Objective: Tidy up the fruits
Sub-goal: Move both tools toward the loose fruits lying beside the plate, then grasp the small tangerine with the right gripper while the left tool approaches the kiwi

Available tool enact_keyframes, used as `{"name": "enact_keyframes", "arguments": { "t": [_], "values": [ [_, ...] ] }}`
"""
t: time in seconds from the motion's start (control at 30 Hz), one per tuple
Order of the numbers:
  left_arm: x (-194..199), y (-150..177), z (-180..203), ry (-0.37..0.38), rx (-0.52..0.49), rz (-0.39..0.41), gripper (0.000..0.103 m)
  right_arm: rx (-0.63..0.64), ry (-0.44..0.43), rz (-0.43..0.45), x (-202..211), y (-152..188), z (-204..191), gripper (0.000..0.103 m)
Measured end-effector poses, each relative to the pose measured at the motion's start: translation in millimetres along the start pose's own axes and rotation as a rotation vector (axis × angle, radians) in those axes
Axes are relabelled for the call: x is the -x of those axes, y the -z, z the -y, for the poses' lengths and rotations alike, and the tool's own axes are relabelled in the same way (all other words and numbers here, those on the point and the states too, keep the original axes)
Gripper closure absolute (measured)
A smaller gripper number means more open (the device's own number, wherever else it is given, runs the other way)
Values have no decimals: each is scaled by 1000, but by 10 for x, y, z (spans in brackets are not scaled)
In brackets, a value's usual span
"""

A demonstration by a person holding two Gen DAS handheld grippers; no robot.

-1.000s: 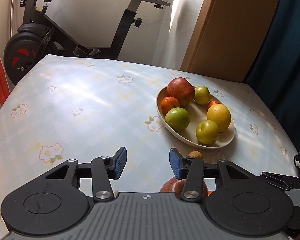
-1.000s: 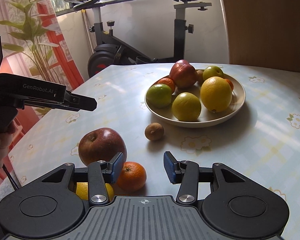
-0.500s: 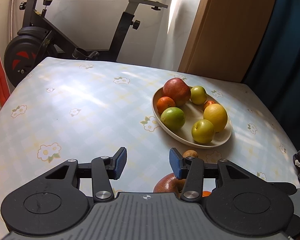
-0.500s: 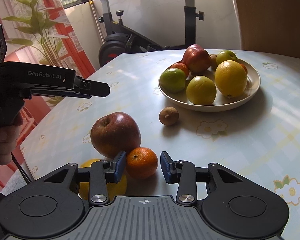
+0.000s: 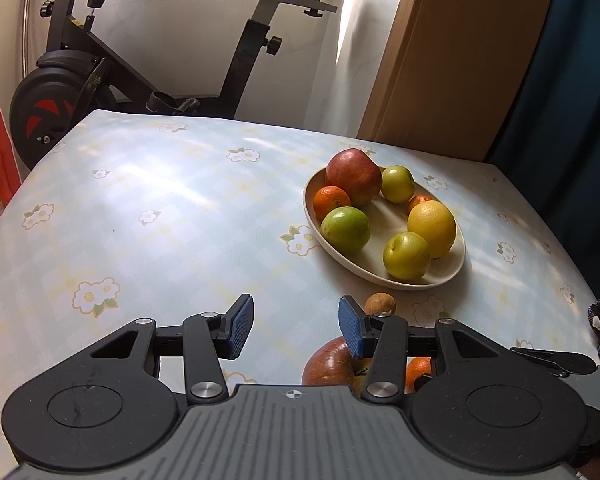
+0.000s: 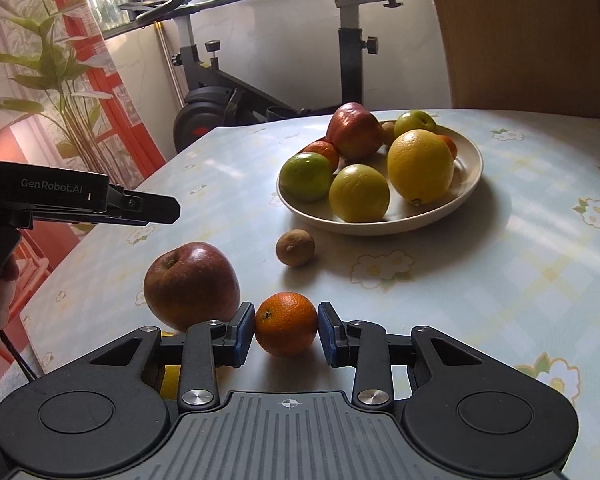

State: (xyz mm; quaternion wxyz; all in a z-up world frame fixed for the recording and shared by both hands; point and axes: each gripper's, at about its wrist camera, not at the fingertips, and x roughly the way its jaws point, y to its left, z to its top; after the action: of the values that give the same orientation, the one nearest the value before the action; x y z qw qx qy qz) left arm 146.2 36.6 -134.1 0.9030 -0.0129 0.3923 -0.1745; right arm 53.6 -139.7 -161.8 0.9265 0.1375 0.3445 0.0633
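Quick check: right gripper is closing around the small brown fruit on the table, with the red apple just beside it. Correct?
Not quite. The right wrist view shows the right gripper closing around the small orange, which sits between its pads; the small brown fruit lies farther on, toward the plate. The red apple is indeed just beside it.

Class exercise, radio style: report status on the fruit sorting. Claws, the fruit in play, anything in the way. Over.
Right claw closing around small orange, pads at its sides. Left claw open, empty. Red apple close beside; brown fruit between orange and plate.
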Motion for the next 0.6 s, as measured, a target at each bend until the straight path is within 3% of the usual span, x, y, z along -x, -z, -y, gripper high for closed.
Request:
{"name": "enact_keyframes", "arguments": {
  "t": [0.17, 0.4, 0.6],
  "values": [
    [-35, 36, 4, 19, 17, -21, 54, -29, 21, 55, -1, -9, 289, 71],
    [-43, 34, 64, 6, -1, -14, 54, 56, 56, 122, 15, -28, 366, 71],
    [-49, 31, 90, -2, -2, -10, 54, 103, 18, 109, -9, -5, 342, 71]
  ]
}}
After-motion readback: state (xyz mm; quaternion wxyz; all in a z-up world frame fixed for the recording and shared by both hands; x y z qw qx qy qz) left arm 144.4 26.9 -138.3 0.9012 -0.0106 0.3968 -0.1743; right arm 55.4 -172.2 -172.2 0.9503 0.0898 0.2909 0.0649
